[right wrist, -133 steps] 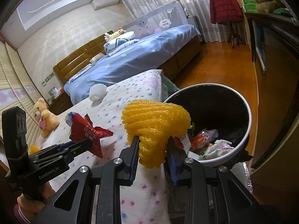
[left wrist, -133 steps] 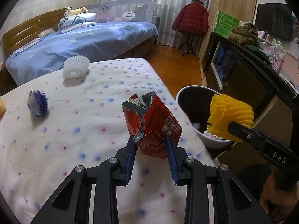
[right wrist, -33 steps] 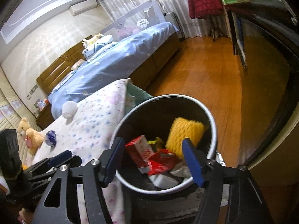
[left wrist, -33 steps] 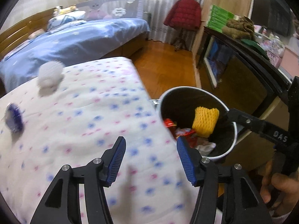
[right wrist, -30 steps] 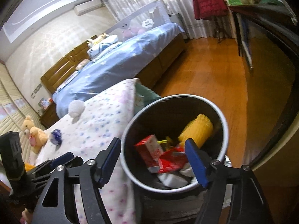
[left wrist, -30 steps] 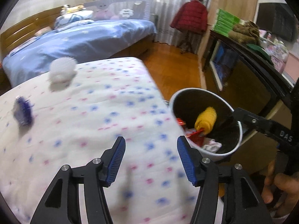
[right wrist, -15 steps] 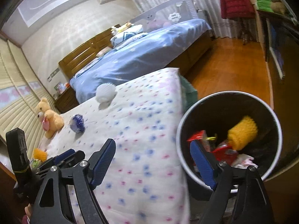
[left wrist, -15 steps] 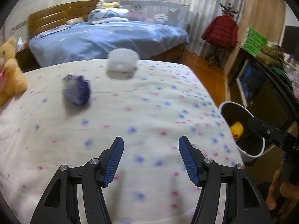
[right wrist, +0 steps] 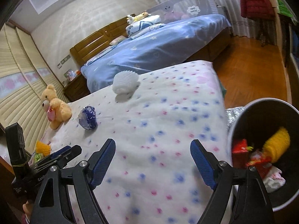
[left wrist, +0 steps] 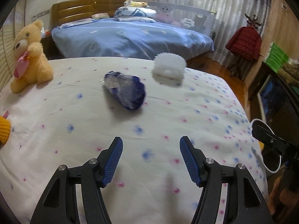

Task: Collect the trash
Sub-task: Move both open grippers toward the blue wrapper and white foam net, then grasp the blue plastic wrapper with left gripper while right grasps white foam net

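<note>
A crumpled blue wrapper (left wrist: 125, 92) lies on the flowered bed sheet (left wrist: 74, 115), straight ahead of my open, empty left gripper (left wrist: 151, 153). A white foam net (left wrist: 169, 67) lies farther back to the right. In the right wrist view the wrapper (right wrist: 87, 117) and the white net (right wrist: 125, 83) lie ahead on the left. My right gripper (right wrist: 152, 159) is open and empty over the sheet's right part. The trash bin (right wrist: 280, 102) stands at the right, holding a yellow foam net (right wrist: 277, 146) and red wrappers (right wrist: 241, 149).
A yellow teddy bear (left wrist: 28, 56) sits at the sheet's left edge. Another yellow foam net (right wrist: 43, 146) lies at the near left. A blue bed (left wrist: 130, 39) stands behind, wooden floor (right wrist: 248, 65) and a dark cabinet (left wrist: 280, 100) to the right.
Both grippers dropped their trash, the red wrapper and the yellow net, into the bin. They then swung left away from it. The blue wrapper is now centred before the left gripper.
</note>
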{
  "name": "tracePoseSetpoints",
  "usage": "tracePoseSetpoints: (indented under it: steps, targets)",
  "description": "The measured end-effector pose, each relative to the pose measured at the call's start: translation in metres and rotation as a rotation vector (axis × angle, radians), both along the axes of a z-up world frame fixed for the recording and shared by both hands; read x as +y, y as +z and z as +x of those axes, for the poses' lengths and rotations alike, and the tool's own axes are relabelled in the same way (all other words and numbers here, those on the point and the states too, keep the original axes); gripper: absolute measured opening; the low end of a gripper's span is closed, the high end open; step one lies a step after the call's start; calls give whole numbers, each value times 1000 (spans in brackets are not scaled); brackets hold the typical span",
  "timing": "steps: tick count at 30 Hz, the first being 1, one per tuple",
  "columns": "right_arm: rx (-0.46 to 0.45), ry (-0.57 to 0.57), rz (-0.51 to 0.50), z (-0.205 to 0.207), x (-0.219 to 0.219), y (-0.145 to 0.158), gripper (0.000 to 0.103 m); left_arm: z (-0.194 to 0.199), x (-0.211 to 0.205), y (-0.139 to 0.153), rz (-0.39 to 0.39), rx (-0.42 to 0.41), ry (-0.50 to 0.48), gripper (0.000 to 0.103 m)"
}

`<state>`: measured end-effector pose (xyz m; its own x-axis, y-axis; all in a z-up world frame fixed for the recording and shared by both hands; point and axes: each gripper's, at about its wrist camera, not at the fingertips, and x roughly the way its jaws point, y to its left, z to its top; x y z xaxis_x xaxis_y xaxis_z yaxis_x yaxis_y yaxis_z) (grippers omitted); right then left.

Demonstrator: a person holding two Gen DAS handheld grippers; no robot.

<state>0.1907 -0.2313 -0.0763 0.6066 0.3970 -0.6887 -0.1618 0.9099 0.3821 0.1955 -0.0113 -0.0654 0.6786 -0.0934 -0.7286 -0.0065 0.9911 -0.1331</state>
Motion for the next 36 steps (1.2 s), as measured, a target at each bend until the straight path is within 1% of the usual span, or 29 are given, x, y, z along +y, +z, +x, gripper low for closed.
tracePoseSetpoints:
  steps: [3,8,14,21,28,32,33,34,35,36]
  targets:
    - [6,24,0,15,14,-4,84,10,7,-1,-1,5,13,63]
    - [15,64,0,40,36,-10,84,32,15,-3,19,4,27,63]
    - [36,97,1,75,59,-20,84,60,23,-7,3,14,48,64]
    - [37,119,11,114,81,-26,84,89,26,-15,1,22,62,65]
    - [52,135,27,154,99,-33,83,109,33,-24,-15,32,64,65]
    - [57,132,36,170,105,-35,82,112,36,-29,-16,32,67,65]
    - [57,131,39,173,106,-36,81,114,37,-31,-25,36,67,64]
    - [58,128,39,175,107,-37,77,113,37,-31,-28,36,68,63]
    - [59,127,37,177,107,-37,70,113,38,-31,-30,34,70,61]
    - [62,127,36,179,108,-39,66,113,38,-32,-37,31,67,57]
